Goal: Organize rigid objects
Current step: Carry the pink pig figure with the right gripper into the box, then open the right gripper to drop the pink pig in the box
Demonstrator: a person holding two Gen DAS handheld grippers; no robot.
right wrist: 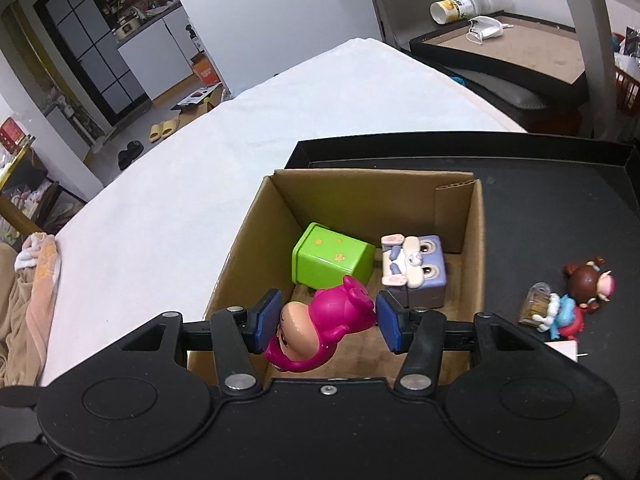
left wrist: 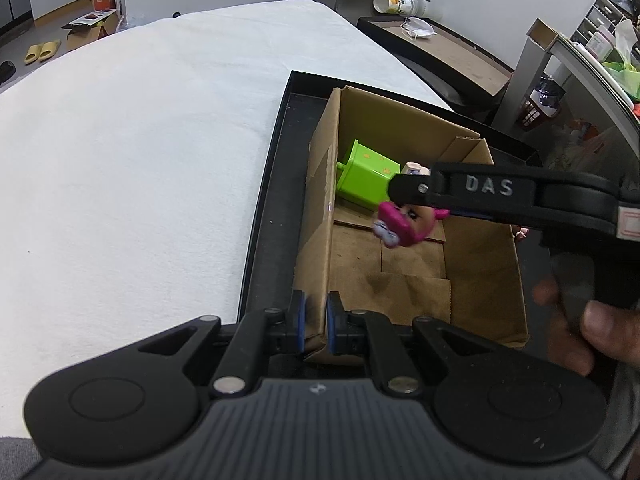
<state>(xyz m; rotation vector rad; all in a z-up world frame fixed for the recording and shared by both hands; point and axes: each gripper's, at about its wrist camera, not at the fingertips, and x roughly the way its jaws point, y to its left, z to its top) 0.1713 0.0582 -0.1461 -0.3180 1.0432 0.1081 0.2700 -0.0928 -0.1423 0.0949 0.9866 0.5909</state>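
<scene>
A cardboard box (right wrist: 360, 194) stands open in a black tray (right wrist: 540, 216). Inside it lie a green cube toy (right wrist: 330, 258) and a purple bunny-faced cube (right wrist: 414, 270). My right gripper (right wrist: 326, 320) is shut on a pink pig figure (right wrist: 320, 320) and holds it over the box's near half. In the left wrist view the same figure (left wrist: 394, 224) hangs above the box floor under a right finger (left wrist: 472, 190), beside the green cube (left wrist: 366, 178). My left gripper (left wrist: 315, 320) is shut on the box's near-left wall (left wrist: 316, 264).
A brown-haired doll figure (right wrist: 568, 300) lies on the tray to the right of the box. The tray sits on a white-covered table (left wrist: 140, 140). A hand (left wrist: 592, 328) grips the right tool. Behind stands a second tray with a face mask (right wrist: 486, 26) and a tipped cup (right wrist: 460, 6).
</scene>
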